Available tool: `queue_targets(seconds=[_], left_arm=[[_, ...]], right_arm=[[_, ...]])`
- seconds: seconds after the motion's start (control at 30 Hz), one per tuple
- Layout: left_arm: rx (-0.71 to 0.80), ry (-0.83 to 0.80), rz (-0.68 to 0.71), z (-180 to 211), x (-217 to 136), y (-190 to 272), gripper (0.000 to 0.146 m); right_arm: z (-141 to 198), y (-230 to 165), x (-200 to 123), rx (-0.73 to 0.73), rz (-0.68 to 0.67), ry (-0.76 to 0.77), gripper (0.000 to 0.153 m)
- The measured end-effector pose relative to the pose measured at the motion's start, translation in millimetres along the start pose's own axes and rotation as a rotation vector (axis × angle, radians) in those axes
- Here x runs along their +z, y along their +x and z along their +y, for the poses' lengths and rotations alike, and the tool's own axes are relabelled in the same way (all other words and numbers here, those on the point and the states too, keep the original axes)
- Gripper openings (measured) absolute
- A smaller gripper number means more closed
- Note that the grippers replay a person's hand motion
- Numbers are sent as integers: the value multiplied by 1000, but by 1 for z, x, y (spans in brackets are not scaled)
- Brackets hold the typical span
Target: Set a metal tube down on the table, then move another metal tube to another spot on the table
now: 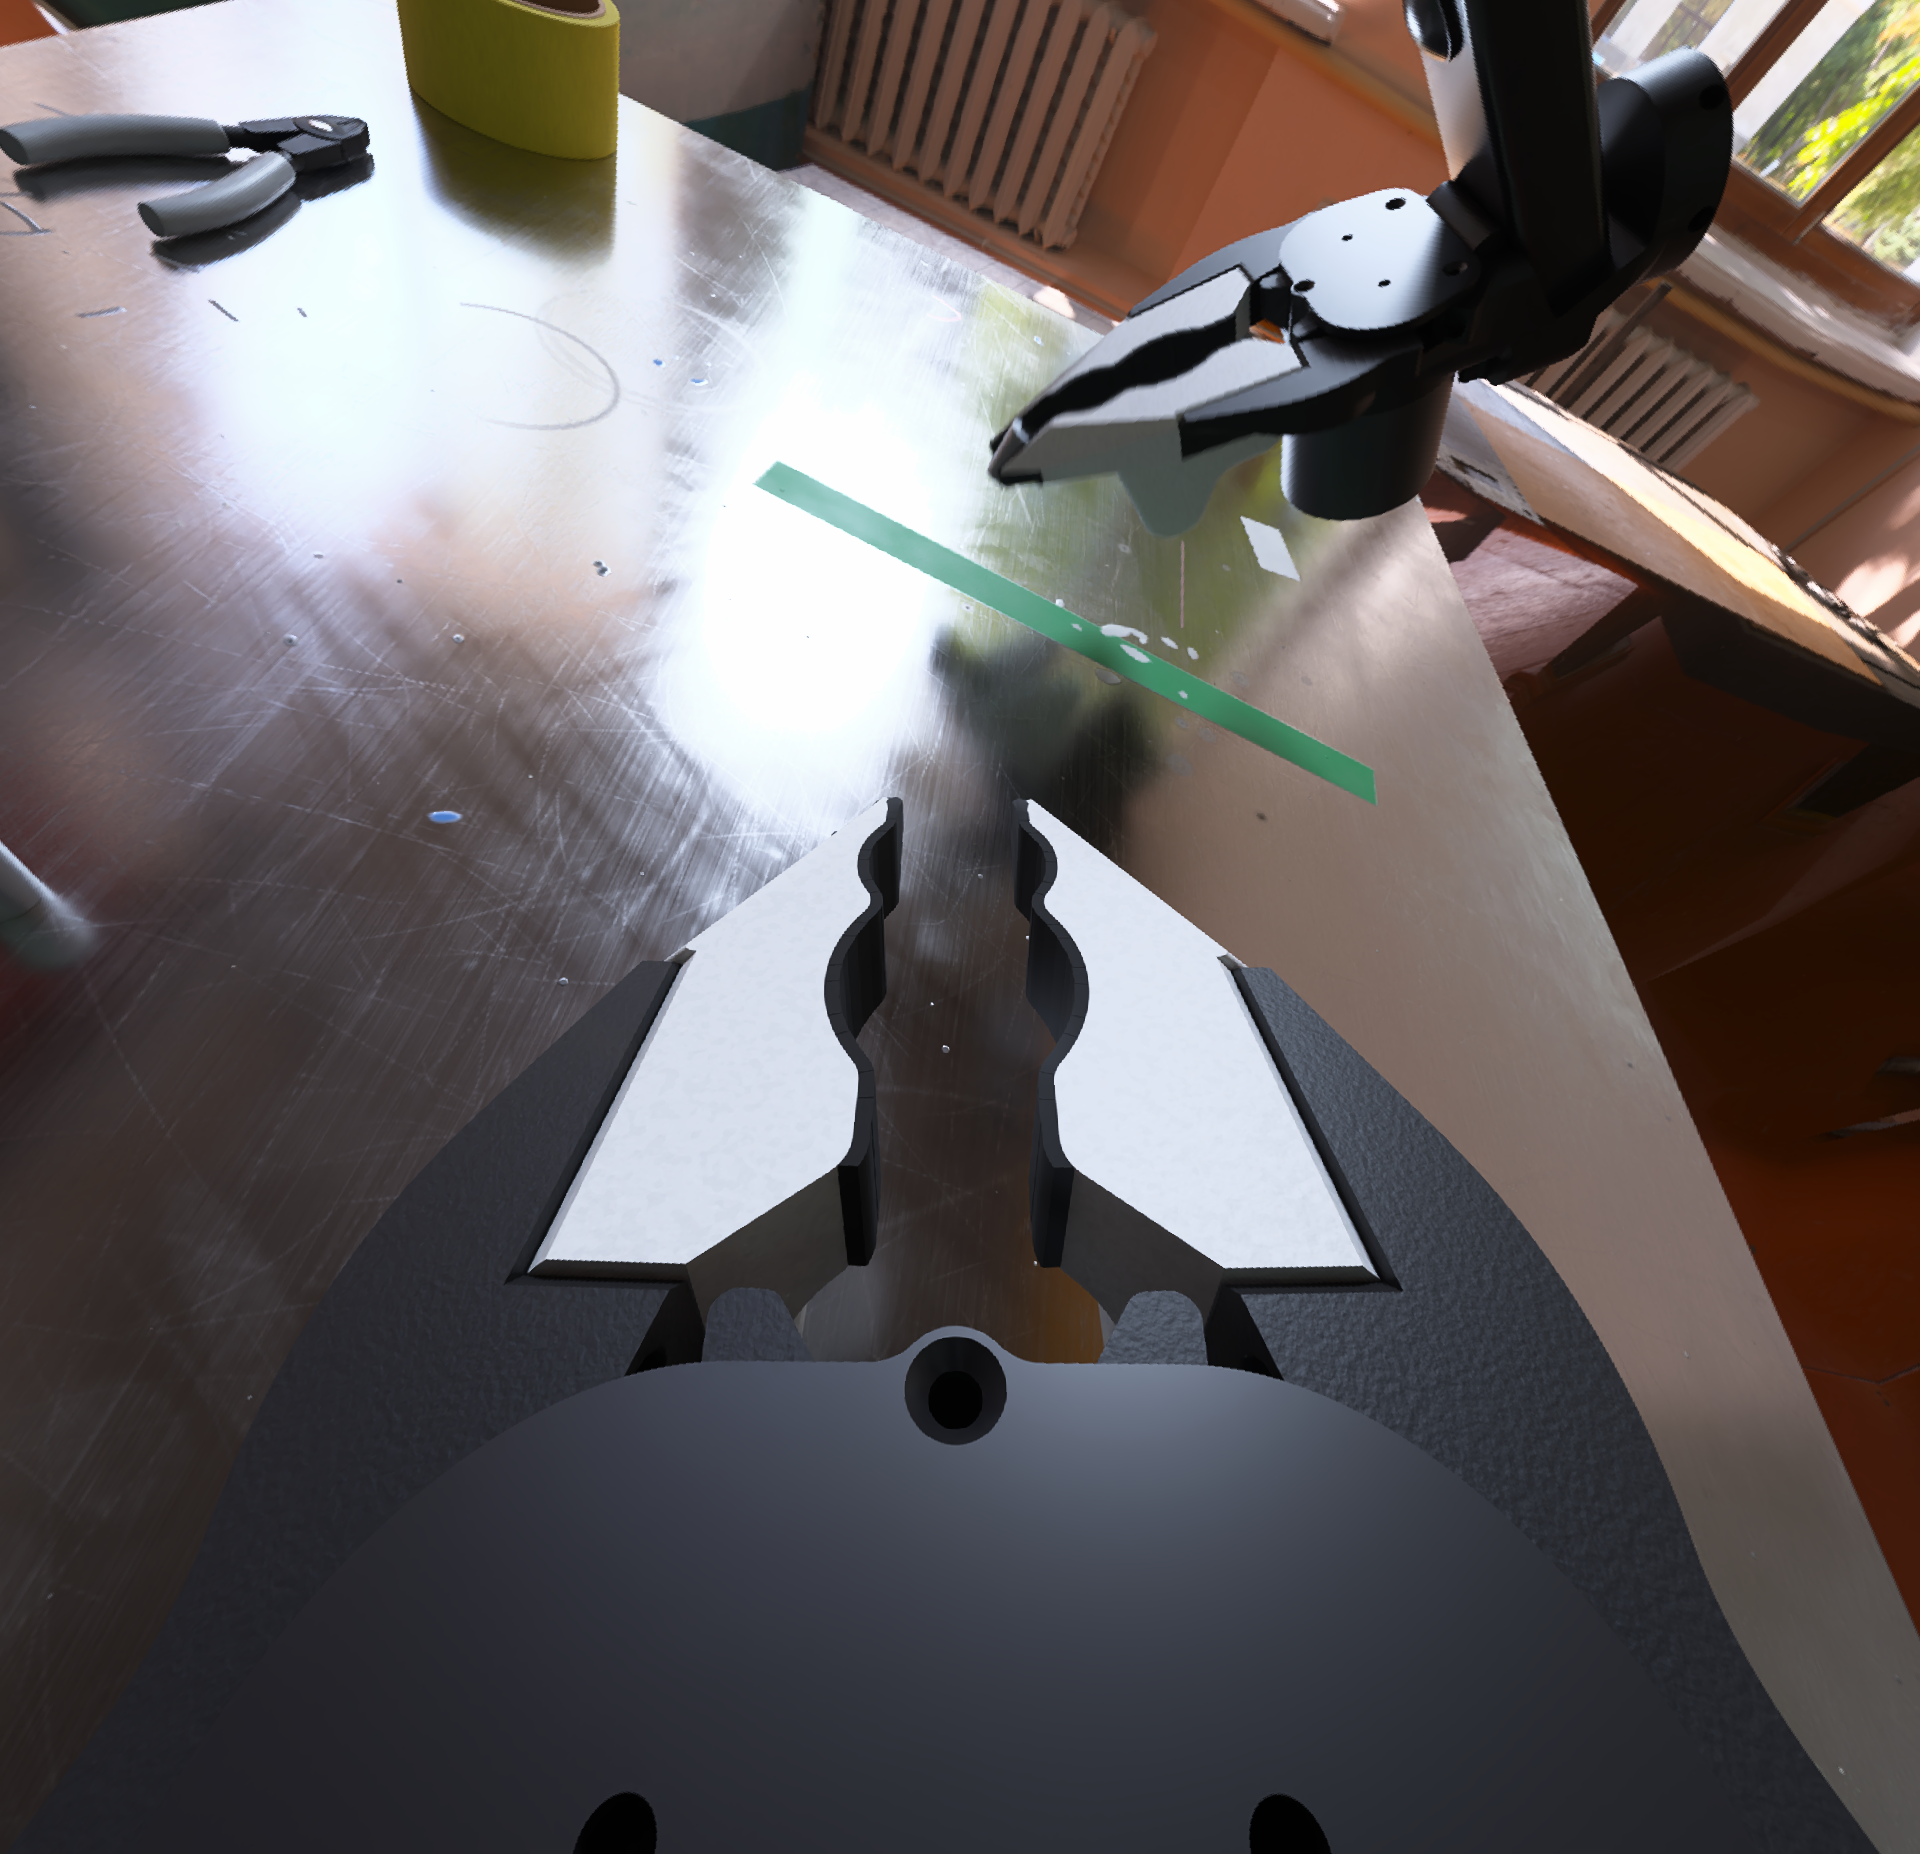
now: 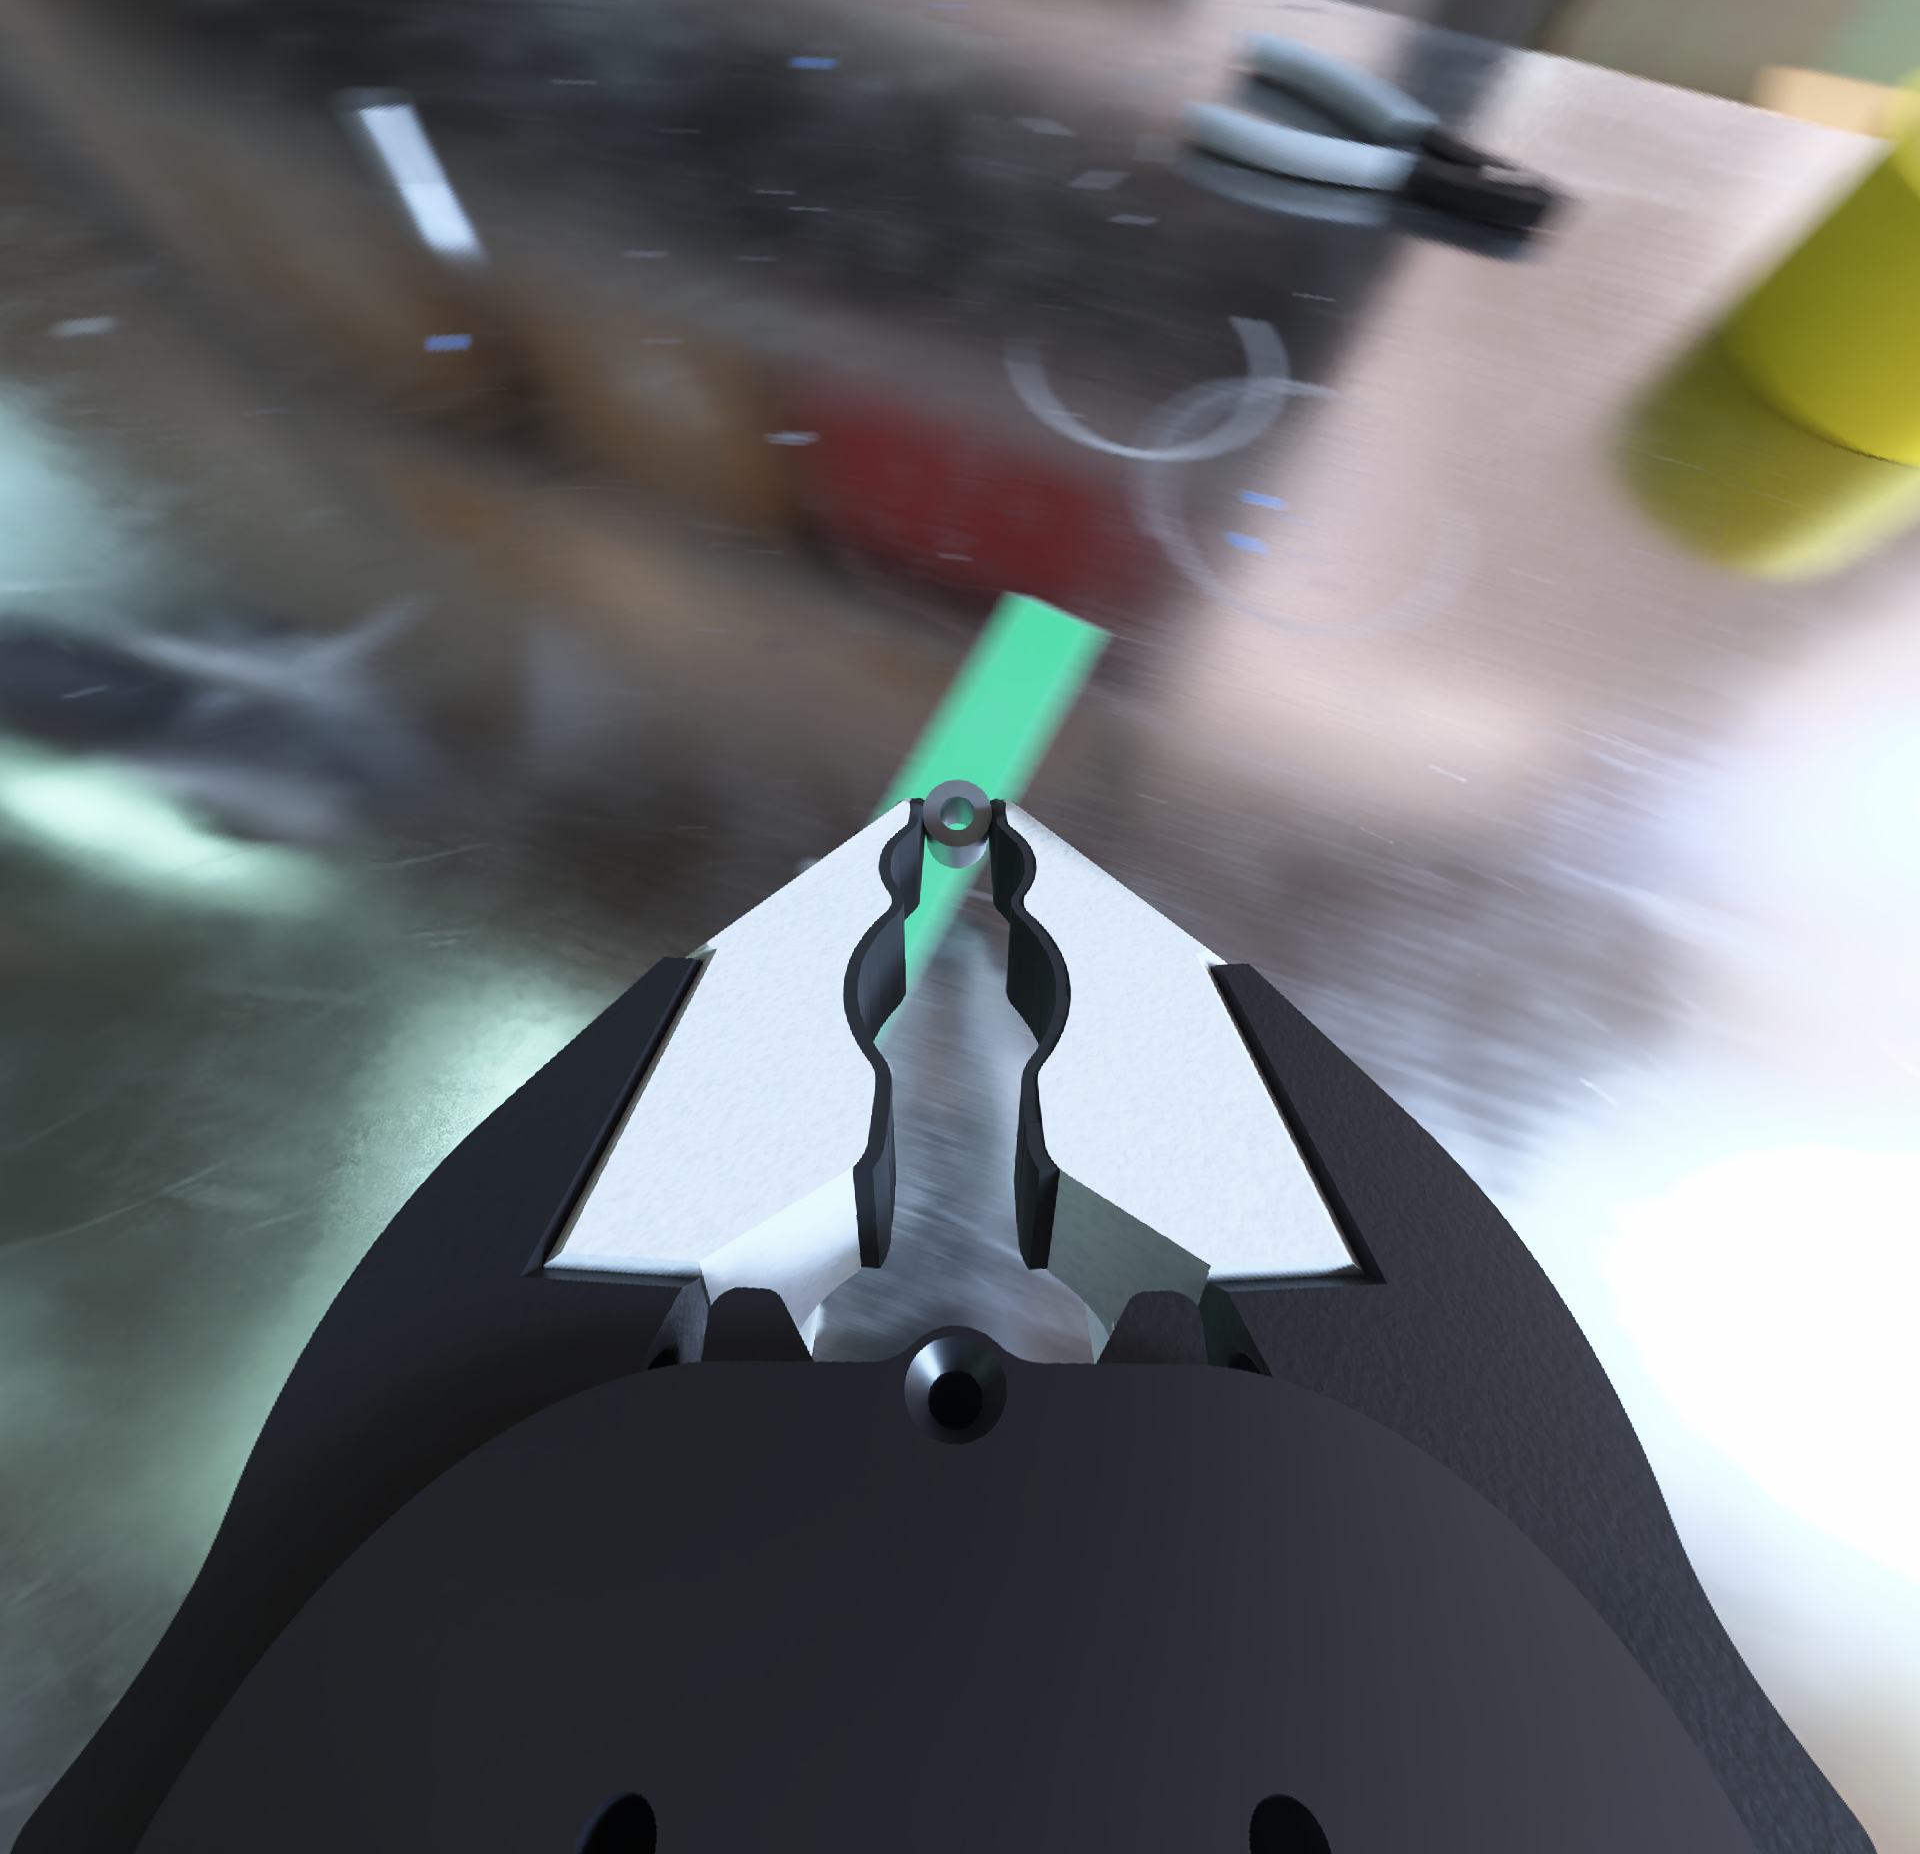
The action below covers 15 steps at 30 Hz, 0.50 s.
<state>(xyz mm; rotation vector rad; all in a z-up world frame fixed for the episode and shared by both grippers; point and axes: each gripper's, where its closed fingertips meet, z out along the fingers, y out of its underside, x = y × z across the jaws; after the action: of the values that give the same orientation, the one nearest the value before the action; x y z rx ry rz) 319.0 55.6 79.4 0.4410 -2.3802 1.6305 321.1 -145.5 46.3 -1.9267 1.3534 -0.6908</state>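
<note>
My right gripper [image 2: 956, 815] is shut on a small grey metal tube [image 2: 956, 836], seen end-on at the fingertips, above a green strip [image 2: 1013, 682] on the table. The right wrist view is blurred. A pale bar that looks like a second metal tube [image 2: 416, 178] lies far off at the upper left. In the left wrist view, my left gripper [image 1: 956, 817] is open and empty, low over the shiny metal table [image 1: 416, 661]. The right gripper [image 1: 1006, 459] hangs above the far end of the green strip [image 1: 1060, 625]; I cannot make out the tube there.
Grey-handled pliers [image 1: 208, 168] and a yellow tape roll [image 1: 509, 48] sit at the far left of the table. They also show in the right wrist view: pliers [image 2: 1351, 147], tape roll [image 2: 1829, 350]. A grey rounded object [image 1: 31, 916] pokes in at the left edge. The table edge [image 1: 1558, 921] runs along the right.
</note>
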Motion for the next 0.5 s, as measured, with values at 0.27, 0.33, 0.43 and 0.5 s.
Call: queue_targets(seconds=[0.27,0.33,0.43,0.5], left_arm=[[-15,13,16,-1,1,1,21],[-13,10,14,-1,1,0,21],[-14,8,14,0,1,0,21],[-17,5,16,0,2,0,21]], right_arm=[[51,105,-21,197,390,-139,12],[54,105,-16,214,396,-140,12],[53,98,-7,215,371,-138,12],[53,93,-3,227,342,-142,12]])
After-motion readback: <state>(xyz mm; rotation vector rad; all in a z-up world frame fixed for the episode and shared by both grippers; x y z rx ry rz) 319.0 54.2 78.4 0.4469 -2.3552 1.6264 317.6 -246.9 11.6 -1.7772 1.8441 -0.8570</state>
